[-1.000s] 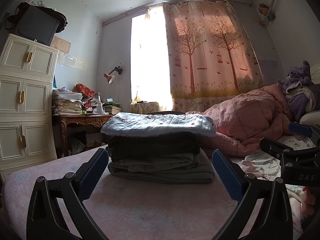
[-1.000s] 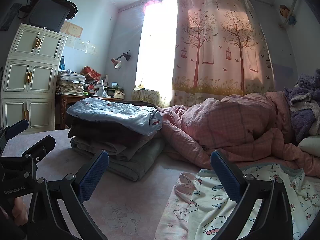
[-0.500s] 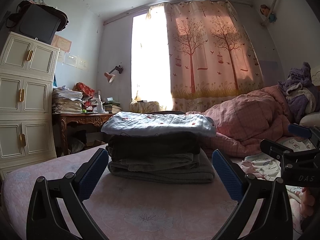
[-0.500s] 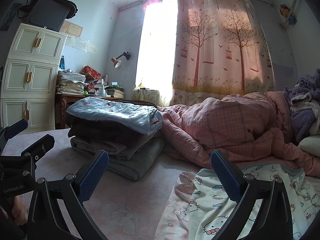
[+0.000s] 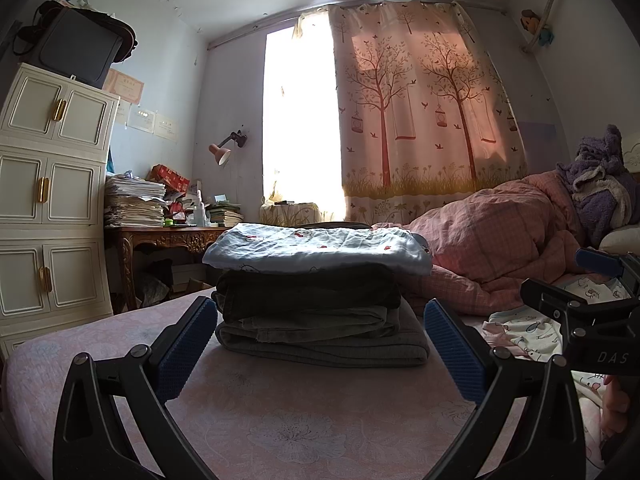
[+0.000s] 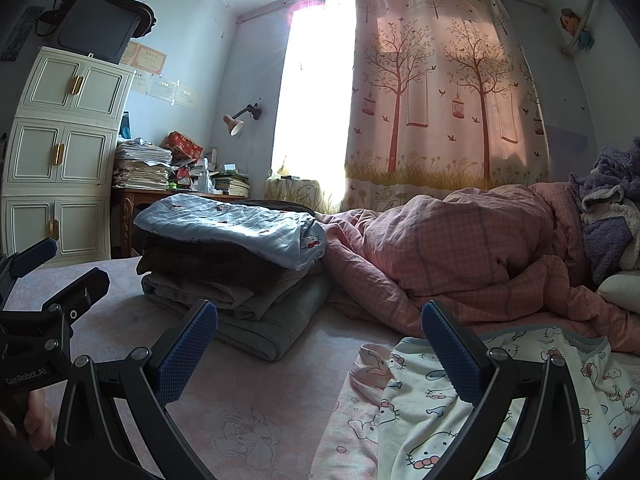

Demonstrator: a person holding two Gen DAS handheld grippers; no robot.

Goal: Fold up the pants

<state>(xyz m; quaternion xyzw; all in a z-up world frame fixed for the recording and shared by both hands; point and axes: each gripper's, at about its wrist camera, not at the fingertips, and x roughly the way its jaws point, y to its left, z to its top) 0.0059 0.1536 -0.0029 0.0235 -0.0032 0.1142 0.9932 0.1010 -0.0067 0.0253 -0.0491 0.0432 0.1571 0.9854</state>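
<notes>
Left gripper (image 5: 320, 334) and right gripper (image 6: 318, 336) both gape, holding nothing; bare bedsheet (image 5: 288, 420) fronts the folded stack (image 5: 320, 300); only the right view shows the cartoon-print pants (image 6: 500, 392), spread unfolded beside the pink quilt (image 6: 460, 248).

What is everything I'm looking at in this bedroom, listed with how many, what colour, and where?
Stack of folded clothes: one, pale blue on top, dark and grey below, middle of bed.
Cartoon-print pyjama pants: one, white, unfolded, bed's right side.
Checked quilt: one, pink, bunched behind.
Fleece garment: one, purple, far right.
Tree-print curtain: one, cream, window.
Storage cabinet: one, cream, left wall.
Carved wooden desk: one, brown, cluttered with papers.
Left gripper: black, blue pads, open.
Right gripper: same, open.
</notes>
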